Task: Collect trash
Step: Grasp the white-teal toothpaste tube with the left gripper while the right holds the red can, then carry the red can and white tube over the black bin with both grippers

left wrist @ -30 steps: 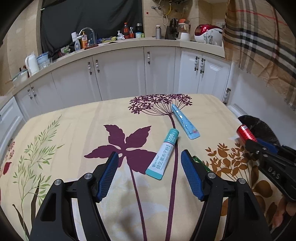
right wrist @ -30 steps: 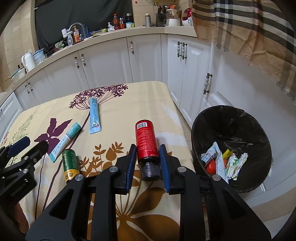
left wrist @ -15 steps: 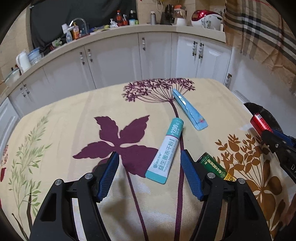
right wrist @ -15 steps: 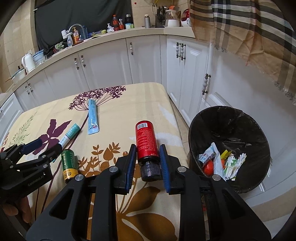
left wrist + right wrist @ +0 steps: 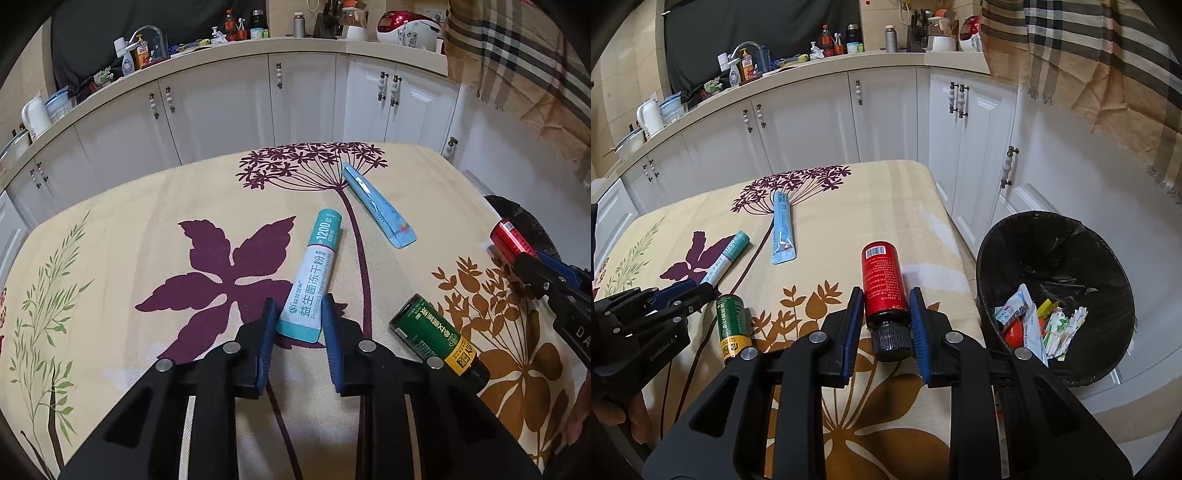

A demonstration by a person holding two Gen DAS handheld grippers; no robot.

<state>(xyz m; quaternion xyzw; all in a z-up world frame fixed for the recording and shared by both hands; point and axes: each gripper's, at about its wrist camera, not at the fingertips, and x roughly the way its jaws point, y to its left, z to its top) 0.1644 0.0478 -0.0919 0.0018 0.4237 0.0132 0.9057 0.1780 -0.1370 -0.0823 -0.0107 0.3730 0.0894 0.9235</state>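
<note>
The red bottle [image 5: 884, 284] is pinched by the right claw [image 5: 886, 325] for binning, while the sachet [image 5: 312, 273] is nipped by the left claw [image 5: 298, 325].

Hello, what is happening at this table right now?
A person clears trash from the table with two handheld grippers. The right gripper is shut on a red bottle, held beside the black trash bin, which already contains wrappers. The left gripper has its jaws closed around the near end of a teal and white sachet lying on the cloth. A green bottle and a blue sachet remain.
</note>
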